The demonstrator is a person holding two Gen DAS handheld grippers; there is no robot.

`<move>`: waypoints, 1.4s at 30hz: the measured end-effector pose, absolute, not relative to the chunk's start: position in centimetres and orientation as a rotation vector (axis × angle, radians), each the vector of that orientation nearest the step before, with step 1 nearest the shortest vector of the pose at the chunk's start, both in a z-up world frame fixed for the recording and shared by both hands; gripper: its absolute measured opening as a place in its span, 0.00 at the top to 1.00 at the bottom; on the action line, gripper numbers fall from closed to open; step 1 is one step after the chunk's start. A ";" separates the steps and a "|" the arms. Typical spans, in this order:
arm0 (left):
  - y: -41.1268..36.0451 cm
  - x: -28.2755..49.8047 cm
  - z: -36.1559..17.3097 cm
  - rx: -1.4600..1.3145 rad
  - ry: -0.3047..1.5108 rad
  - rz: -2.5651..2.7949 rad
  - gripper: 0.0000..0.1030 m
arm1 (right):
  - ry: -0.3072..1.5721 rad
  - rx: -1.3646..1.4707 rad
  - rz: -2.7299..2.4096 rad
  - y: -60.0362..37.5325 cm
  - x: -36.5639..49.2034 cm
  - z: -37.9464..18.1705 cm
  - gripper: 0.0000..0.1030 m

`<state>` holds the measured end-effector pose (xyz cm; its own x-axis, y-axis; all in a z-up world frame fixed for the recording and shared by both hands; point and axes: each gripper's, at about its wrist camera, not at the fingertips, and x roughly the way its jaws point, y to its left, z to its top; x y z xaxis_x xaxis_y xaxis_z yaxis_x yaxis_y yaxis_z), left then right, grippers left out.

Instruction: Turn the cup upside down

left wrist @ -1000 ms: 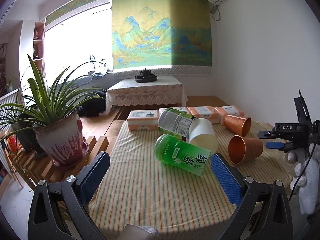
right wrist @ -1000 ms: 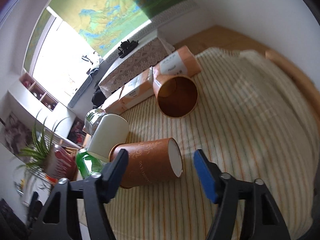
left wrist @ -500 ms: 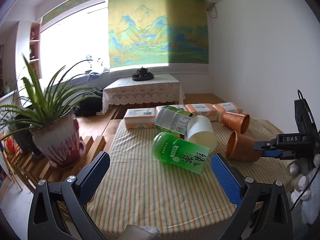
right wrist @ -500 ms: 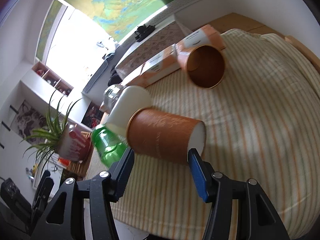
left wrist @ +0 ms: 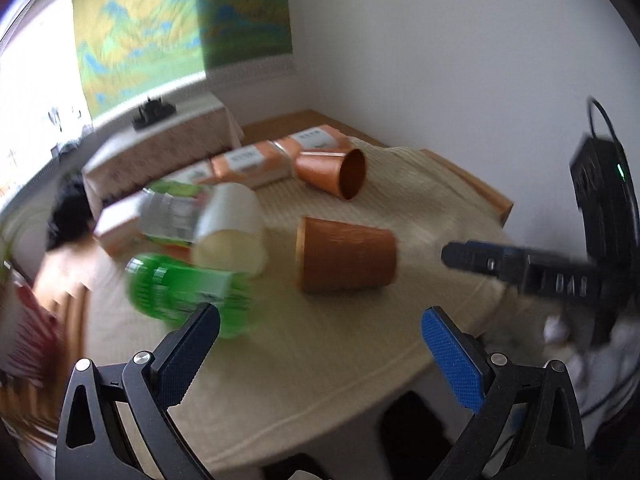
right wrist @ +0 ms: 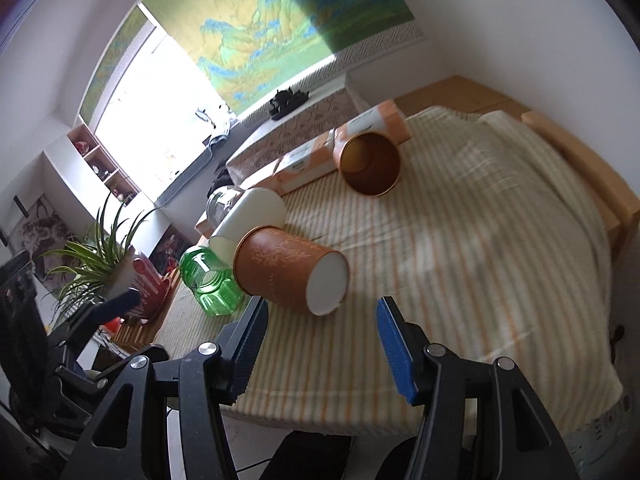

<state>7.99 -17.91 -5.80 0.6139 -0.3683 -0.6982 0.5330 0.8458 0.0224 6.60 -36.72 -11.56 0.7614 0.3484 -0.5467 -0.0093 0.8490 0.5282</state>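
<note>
**Cup lying on its side, both grippers spread and holding nothing**

Nearest in the right wrist view is the right gripper, jaws spread wide with nothing between them. Just past the tips lies the brown cup on its side on the striped tablecloth, white bottom facing the camera, mouth pointing away toward the left. It's not pinched, the fingers sit short of it.

The left gripper is spread wide too, nothing in it. Its view is pretty blurry, but the same cup shows lying sideways out in front, with the right gripper poking in from the right side.

Right next to the cup's mouth end is a green bottle on its side, and touching behind that a white cup also tipped over. Further back there's a second brown cup lying with its mouth toward the camera, up against some orange boxes. Off the table on the left is a potted plant
</note>
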 end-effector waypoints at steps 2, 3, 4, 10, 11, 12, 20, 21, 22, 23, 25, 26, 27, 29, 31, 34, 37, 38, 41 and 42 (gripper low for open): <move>-19.8 8.8 -5.9 0.201 0.762 -0.539 0.01 | 0.661 0.529 0.193 -37.6 5.8 -11.4 0.49; -20.3 9.0 -6.1 0.194 0.765 -0.531 0.01 | 0.652 0.526 0.186 -38.1 5.4 -11.4 0.49; -20.9 9.2 -6.3 0.180 0.768 -0.519 0.01 | 0.644 0.521 0.176 -38.5 5.1 -11.3 0.49; -22.9 12.0 -8.4 -0.047 0.920 -0.387 0.01 | 0.594 0.518 0.122 -41.9 2.7 -11.1 0.49; -23.1 12.4 -8.9 -0.090 0.937 -0.368 0.01 | 0.592 0.521 0.123 -42.3 2.6 -11.1 0.49; -23.5 12.8 -9.7 -0.134 0.949 -0.321 0.01 | 0.589 0.522 0.124 -42.5 2.4 -11.1 0.49; -24.5 15.0 -11.7 -0.268 0.943 -0.125 0.01 | 0.590 0.507 0.150 -43.3 1.8 -11.0 0.49; -24.8 15.3 -12.0 -0.268 0.947 -0.107 0.01 | 0.587 0.509 0.150 -43.4 1.7 -11.0 0.49; -24.8 15.4 -12.0 -0.266 0.945 -0.095 0.01 | 0.583 0.515 0.151 -43.6 1.7 -11.0 0.49; -25.0 15.6 -12.1 -0.258 0.941 -0.079 0.01 | 0.579 0.520 0.153 -43.8 1.6 -11.0 0.49; -25.2 16.4 -12.7 -0.252 0.959 -0.055 0.02 | 0.575 0.524 0.154 -44.0 1.5 -11.0 0.49; -25.0 16.6 -13.0 -0.259 0.966 -0.056 0.05 | 0.574 0.524 0.155 -44.0 1.4 -11.1 0.49; -24.8 16.8 -13.3 -0.272 0.976 -0.054 0.09 | 0.574 0.524 0.158 -44.0 1.4 -11.1 0.49; -24.4 16.8 -13.8 -0.276 0.981 -0.058 0.16 | 0.572 0.525 0.159 -44.0 1.4 -11.2 0.49; -24.4 16.6 -14.0 -0.256 0.986 -0.066 0.20 | 0.569 0.530 0.162 -44.1 1.4 -11.3 0.49; -24.4 16.2 -14.4 -0.242 1.009 -0.091 0.27 | 0.568 0.539 0.164 -44.2 1.4 -11.4 0.49; -24.2 15.6 -14.6 -0.221 1.007 -0.099 0.30 | 0.565 0.534 0.169 -44.1 1.4 -11.3 0.49; -24.2 15.5 -14.6 -0.216 1.005 -0.102 0.31 | 0.564 0.529 0.167 -43.9 1.4 -11.2 0.49; -23.6 14.9 -14.7 -0.208 1.005 -0.120 0.31 | 0.562 0.522 0.166 -43.7 1.3 -11.1 0.49; -23.1 14.7 -14.7 -0.203 0.999 -0.113 0.31 | 0.563 0.522 0.167 -43.7 1.3 -11.2 0.49</move>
<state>14.68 -23.15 -14.66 0.5372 -0.1870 -0.8225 0.0009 0.9752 -0.2211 1.32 -43.65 -11.16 0.8360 0.2903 -0.4656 -0.0110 0.8572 0.5148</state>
